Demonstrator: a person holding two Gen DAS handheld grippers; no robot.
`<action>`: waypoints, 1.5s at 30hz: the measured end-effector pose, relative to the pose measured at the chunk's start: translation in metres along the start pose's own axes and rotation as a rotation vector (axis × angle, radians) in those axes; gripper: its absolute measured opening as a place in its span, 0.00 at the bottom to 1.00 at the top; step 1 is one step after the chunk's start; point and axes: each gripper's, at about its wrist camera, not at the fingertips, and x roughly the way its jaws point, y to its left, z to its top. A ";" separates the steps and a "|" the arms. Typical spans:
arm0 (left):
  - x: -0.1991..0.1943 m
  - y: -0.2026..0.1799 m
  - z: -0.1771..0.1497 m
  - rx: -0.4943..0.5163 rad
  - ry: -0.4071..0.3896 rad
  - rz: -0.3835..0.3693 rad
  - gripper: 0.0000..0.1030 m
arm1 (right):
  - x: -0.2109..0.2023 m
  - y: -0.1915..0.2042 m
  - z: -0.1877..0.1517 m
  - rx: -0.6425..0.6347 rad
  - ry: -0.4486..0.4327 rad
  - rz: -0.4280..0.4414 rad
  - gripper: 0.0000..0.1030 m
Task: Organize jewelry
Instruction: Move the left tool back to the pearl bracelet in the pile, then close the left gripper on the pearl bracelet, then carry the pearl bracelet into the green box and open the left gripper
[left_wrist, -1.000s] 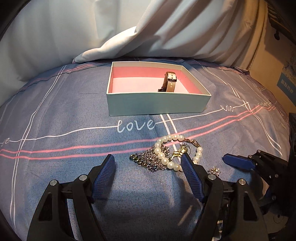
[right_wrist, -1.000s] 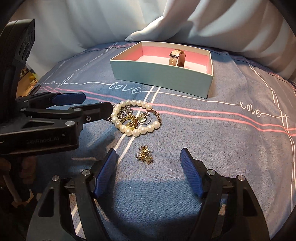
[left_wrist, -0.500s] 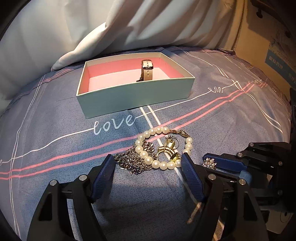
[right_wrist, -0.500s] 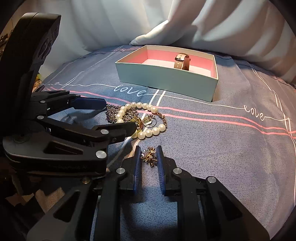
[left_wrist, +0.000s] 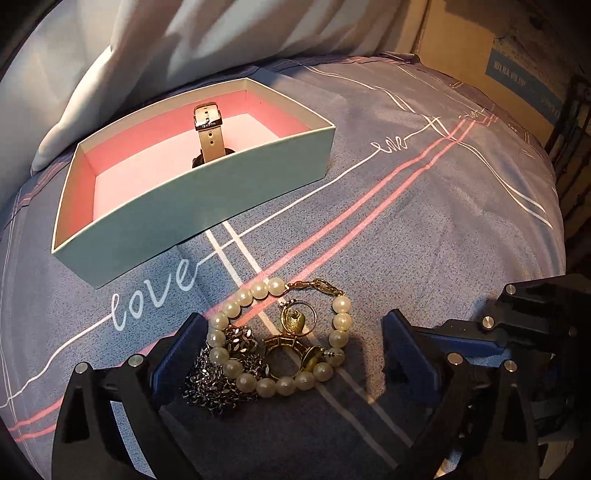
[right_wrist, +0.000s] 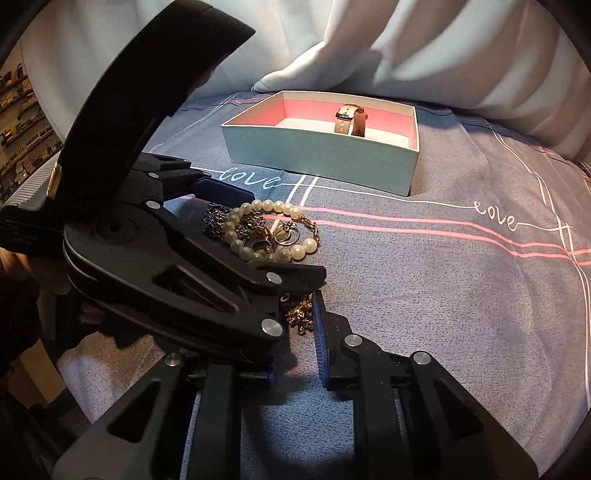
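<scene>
A pale green box with pink lining (left_wrist: 207, 206) (right_wrist: 325, 162) sits on the bed and holds a watch (left_wrist: 210, 136) (right_wrist: 349, 118). A pearl bracelet (left_wrist: 258, 384) (right_wrist: 295, 251) lies in front of it with gold rings (left_wrist: 291, 325) and a silver chain (left_wrist: 214, 384). My left gripper (left_wrist: 291, 350) is open, its fingers on either side of this pile. My right gripper (right_wrist: 301, 321) is shut on a small gold brooch (right_wrist: 301, 314), partly hidden behind the left gripper's body (right_wrist: 166, 266).
The blue bedsheet (left_wrist: 424, 221) has pink and white stripes and "love" lettering. White bedding (left_wrist: 184, 44) is bunched behind the box. A cardboard carton (left_wrist: 509, 66) stands at the far right. The right gripper (left_wrist: 517, 332) shows in the left wrist view.
My left gripper moved forward so its fingers now straddle the jewelry pile. My right gripper closed further on the gold brooch, and the left gripper now crosses in front of it.
</scene>
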 end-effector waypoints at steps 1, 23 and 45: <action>-0.001 -0.001 0.000 -0.001 -0.008 -0.002 0.87 | 0.000 -0.001 0.000 0.005 -0.001 0.002 0.16; -0.037 0.017 0.005 -0.124 -0.136 0.057 0.15 | -0.008 -0.003 0.010 0.002 -0.042 -0.008 0.17; -0.002 0.019 0.012 -0.051 -0.023 0.079 0.09 | -0.001 -0.004 0.012 0.002 -0.023 0.003 0.17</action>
